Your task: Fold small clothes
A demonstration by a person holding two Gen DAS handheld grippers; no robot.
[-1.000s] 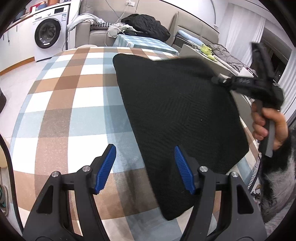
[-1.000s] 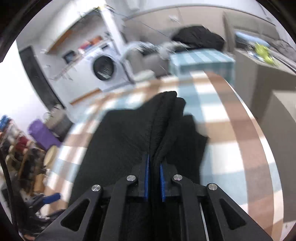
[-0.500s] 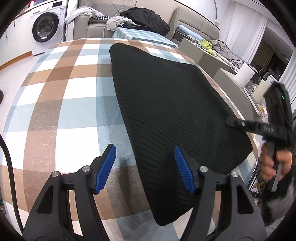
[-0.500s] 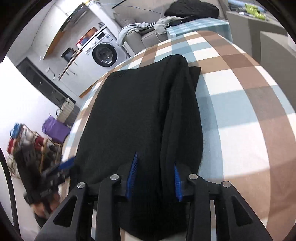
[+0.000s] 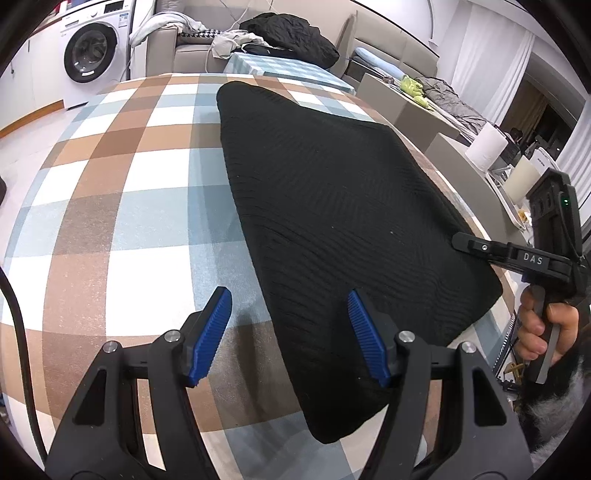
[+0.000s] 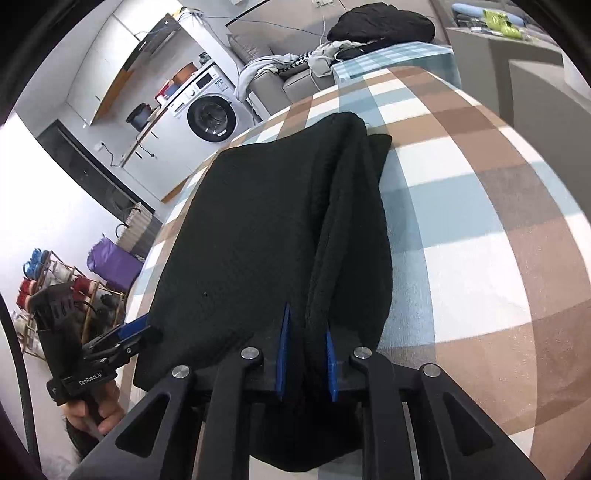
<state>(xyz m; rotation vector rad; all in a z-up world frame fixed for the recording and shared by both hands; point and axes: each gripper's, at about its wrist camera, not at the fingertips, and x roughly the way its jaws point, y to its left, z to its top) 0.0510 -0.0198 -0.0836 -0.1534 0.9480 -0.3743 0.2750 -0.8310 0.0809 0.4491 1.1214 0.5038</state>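
A black knit garment (image 5: 332, 206) lies folded flat on the checked tablecloth (image 5: 122, 206). My left gripper (image 5: 290, 336) is open and empty, its blue pads straddling the garment's near left edge just above the cloth. My right gripper (image 6: 306, 354) has its pads slightly apart around a raised fold of the garment (image 6: 280, 229) at its near edge. In the left wrist view the right gripper (image 5: 461, 242) reaches onto the garment's right edge. In the right wrist view the left gripper (image 6: 127, 334) sits at the garment's left corner.
The table's right edge (image 5: 461, 192) curves close to grey boxes (image 5: 391, 99). A sofa with piled clothes (image 5: 288, 33) and a washing machine (image 5: 92, 55) stand beyond the table. A shoe rack (image 6: 55, 273) stands on the floor at left.
My right gripper has laid the garment's lifted side down onto the table and its pads have parted from a tight grip. The left gripper stays open and has hardly moved.
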